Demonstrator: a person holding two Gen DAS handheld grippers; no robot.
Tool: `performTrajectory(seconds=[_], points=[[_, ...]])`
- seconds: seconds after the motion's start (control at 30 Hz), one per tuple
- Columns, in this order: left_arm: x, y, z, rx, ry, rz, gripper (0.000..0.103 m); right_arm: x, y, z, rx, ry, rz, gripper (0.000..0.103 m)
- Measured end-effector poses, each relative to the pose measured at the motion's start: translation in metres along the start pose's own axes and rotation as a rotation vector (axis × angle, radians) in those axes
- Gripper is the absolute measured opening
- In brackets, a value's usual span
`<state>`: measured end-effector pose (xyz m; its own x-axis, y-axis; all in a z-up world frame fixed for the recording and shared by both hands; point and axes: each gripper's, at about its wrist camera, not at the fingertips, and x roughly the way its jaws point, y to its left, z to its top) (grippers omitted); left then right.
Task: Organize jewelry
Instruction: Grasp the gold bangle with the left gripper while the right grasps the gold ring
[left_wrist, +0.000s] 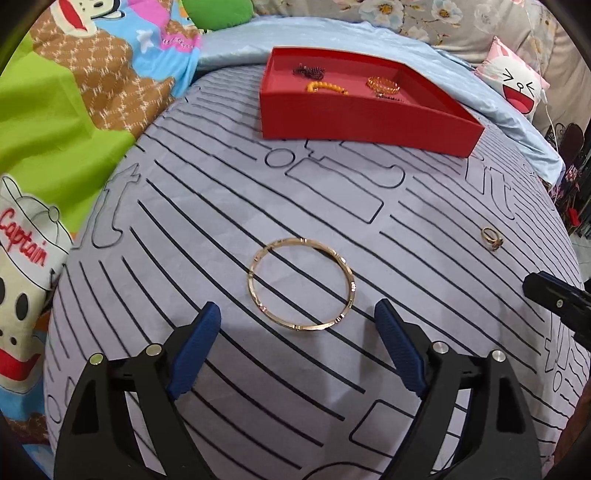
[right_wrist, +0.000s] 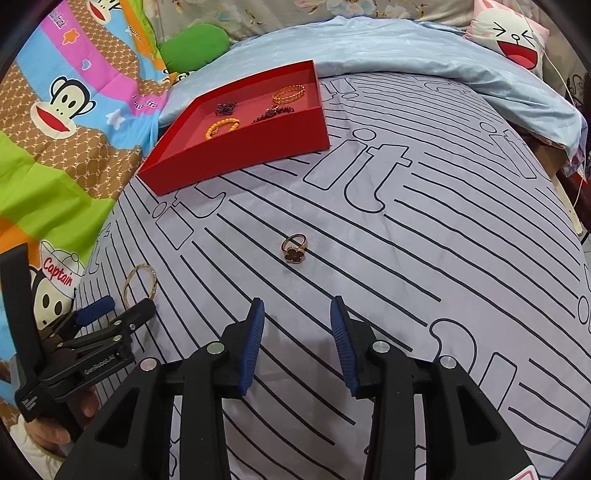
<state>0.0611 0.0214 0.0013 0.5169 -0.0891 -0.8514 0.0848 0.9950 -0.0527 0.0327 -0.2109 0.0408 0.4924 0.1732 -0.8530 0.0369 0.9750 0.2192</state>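
Observation:
A gold bangle (left_wrist: 301, 283) lies flat on the striped grey bedspread (left_wrist: 207, 229), just ahead of my open, empty left gripper (left_wrist: 297, 319). It also shows at the left of the right wrist view (right_wrist: 139, 284). A gold ring with a dark clover top (right_wrist: 293, 248) lies ahead of my open, empty right gripper (right_wrist: 297, 314); it appears small in the left wrist view (left_wrist: 492, 239). A red tray (left_wrist: 365, 122) at the back holds an orange bead bracelet (left_wrist: 325, 87), a gold chain bracelet (left_wrist: 384, 84) and dark bead pieces (left_wrist: 308, 71). The tray shows in the right wrist view (right_wrist: 236, 155) too.
A cartoon monkey quilt (left_wrist: 55, 110) lies bunched along the left. A light blue sheet (left_wrist: 509, 110) and a pink-and-white cartoon pillow (left_wrist: 513, 83) sit behind the tray. The bed's right edge (right_wrist: 569, 206) drops off. The right gripper's body (left_wrist: 557, 302) shows at the right of the left wrist view.

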Motion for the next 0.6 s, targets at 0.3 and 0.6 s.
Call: performTrajectory(seconds=[0.3, 0.6], points=[[0.0018, -0.0027, -0.0007, 0.024, -0.011, 0.012, 0.077, 0.0039, 0.0014, -0.0008, -0.003, 0.009, 0.005, 0.037], [0.0053, -0.0058, 0.005, 0.038, -0.021, 0.028, 0.073, 0.0035, 0.0031, -0.0014, -0.003, 0.009, 0.001, 0.037]])
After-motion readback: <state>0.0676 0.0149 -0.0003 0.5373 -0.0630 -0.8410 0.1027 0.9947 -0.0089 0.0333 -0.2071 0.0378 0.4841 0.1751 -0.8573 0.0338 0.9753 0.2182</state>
